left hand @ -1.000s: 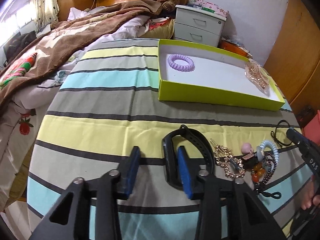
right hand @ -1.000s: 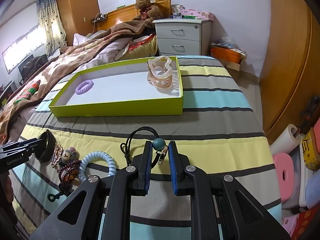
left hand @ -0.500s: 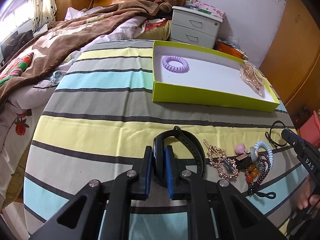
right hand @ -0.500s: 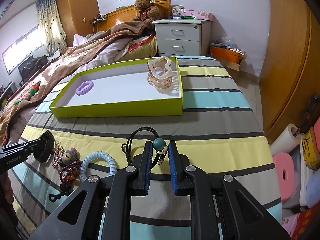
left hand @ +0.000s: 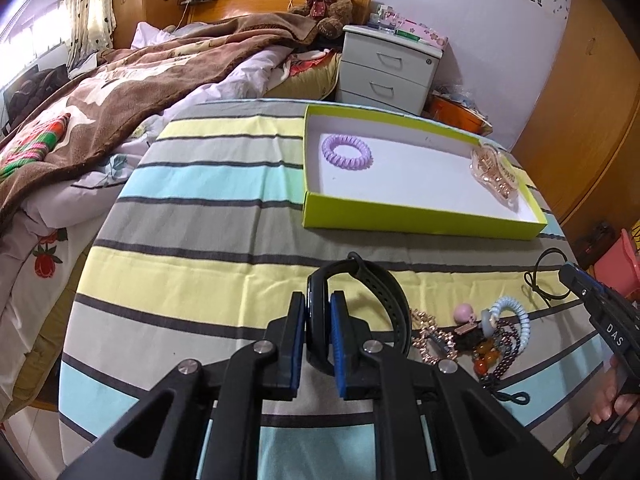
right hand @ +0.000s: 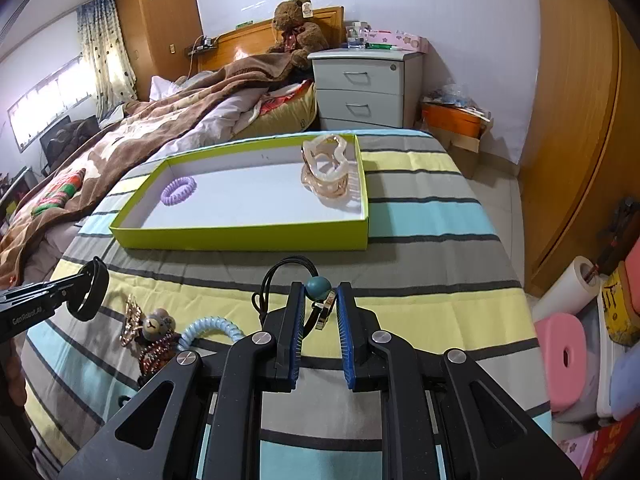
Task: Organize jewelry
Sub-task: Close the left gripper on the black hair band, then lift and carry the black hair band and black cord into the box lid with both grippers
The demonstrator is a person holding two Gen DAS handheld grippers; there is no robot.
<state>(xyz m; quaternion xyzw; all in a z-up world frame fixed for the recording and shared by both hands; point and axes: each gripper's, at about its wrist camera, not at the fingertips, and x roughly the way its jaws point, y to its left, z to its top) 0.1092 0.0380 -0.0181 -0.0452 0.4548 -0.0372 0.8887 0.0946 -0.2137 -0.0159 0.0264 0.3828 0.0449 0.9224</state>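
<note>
My left gripper (left hand: 318, 300) is shut on a black wristband (left hand: 384, 292), with one side of the loop pinched between the blue pads; it also shows at the left of the right wrist view as the wristband (right hand: 90, 294). My right gripper (right hand: 319, 292) is shut on a black cord hair tie (right hand: 280, 270), the pads pressing its teal bead (right hand: 318, 285). Beyond both stands a lime-green tray (left hand: 420, 224) (right hand: 240, 238). It holds a purple spiral tie (left hand: 346, 152) (right hand: 179, 191) and a clear pink hair claw (left hand: 494, 172) (right hand: 326, 168).
Between the grippers lies a heap of jewelry (left hand: 476, 340) (right hand: 154, 334) with a gold chain, beads and a light blue spiral tie (left hand: 516, 312) (right hand: 212, 326). A striped cloth (left hand: 200, 216) covers the surface. A bed with a brown blanket (left hand: 120, 92) is left, a nightstand (right hand: 366, 92) behind.
The left jaws, open a second ago beside the black wristband, have closed on it. The right gripper and its hair tie have not moved.
</note>
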